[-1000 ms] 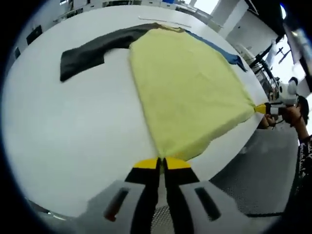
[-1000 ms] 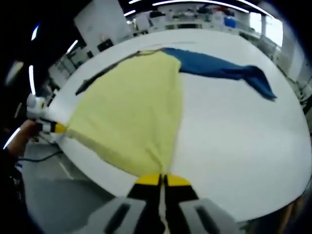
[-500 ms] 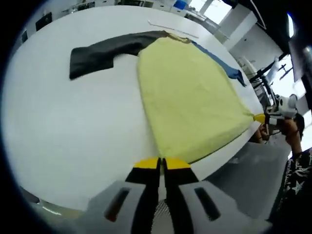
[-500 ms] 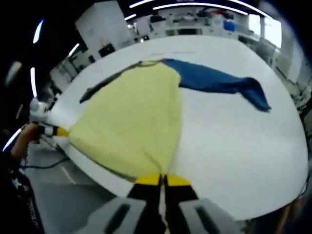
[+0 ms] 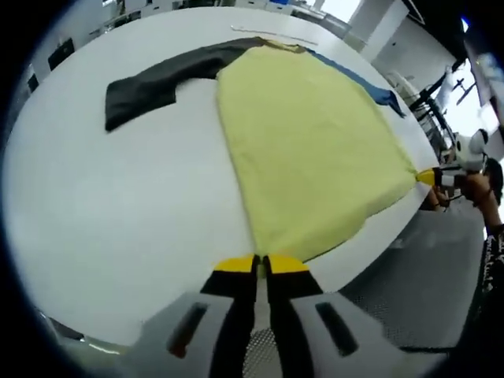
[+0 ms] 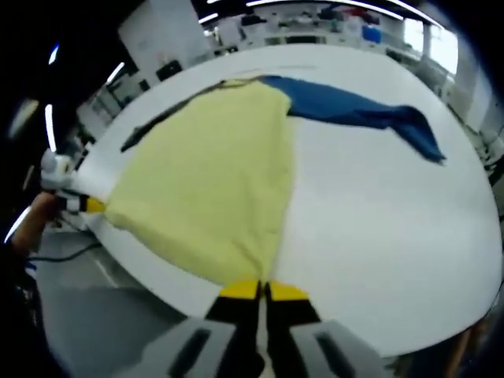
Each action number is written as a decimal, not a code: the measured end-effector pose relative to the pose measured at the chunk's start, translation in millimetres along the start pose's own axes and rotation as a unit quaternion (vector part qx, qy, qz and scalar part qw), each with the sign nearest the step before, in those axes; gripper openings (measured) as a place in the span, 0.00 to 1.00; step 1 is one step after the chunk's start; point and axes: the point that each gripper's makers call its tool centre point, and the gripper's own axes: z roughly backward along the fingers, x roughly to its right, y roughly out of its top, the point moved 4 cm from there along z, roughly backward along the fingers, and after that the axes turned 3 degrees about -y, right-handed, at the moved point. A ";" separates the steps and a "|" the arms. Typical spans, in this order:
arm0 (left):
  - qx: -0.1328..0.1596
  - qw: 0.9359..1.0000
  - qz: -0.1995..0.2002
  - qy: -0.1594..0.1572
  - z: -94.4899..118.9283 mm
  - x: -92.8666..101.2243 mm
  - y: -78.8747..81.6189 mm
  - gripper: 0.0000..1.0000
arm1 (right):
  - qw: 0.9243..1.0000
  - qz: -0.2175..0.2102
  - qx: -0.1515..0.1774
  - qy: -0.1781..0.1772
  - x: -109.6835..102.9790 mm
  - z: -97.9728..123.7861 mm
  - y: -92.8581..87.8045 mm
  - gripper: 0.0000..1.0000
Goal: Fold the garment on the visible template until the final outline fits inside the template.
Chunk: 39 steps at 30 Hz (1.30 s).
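Garment (image 5: 307, 134) spread flat on white table (image 5: 118, 213), yellow body, dark sleeve (image 5: 157, 79) and blue sleeve (image 6: 354, 110) out sideways; left gripper (image 5: 261, 264) and right gripper (image 6: 262, 290) each clamped on a hem corner at table edge.

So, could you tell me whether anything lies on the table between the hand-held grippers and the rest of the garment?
Nothing visible does. Each hand-held gripper, left and right, is already shut on a bottom corner of the yellow garment. The white table beyond is bare except for the garment's own dark sleeve and blue sleeve, spread to either side.
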 end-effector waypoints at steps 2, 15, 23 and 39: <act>0.004 1.000 -0.003 0.003 1.5 -0.7 0.1 0.06 | 1.000 0.004 -0.001 -0.001 0.6 0.3 -0.2 0.00; 0.091 0.993 -0.070 -0.020 6.8 17.2 14.4 0.46 | 0.995 0.059 0.075 0.029 -4.9 8.1 22.4 0.52; 0.145 0.983 -0.107 -0.028 8.7 23.9 29.0 0.70 | 0.990 0.074 0.114 0.045 -4.3 12.2 42.1 0.71; 0.209 0.966 -0.148 -0.024 14.6 25.7 47.3 0.97 | 0.973 0.104 0.192 0.068 14.0 12.6 107.5 0.72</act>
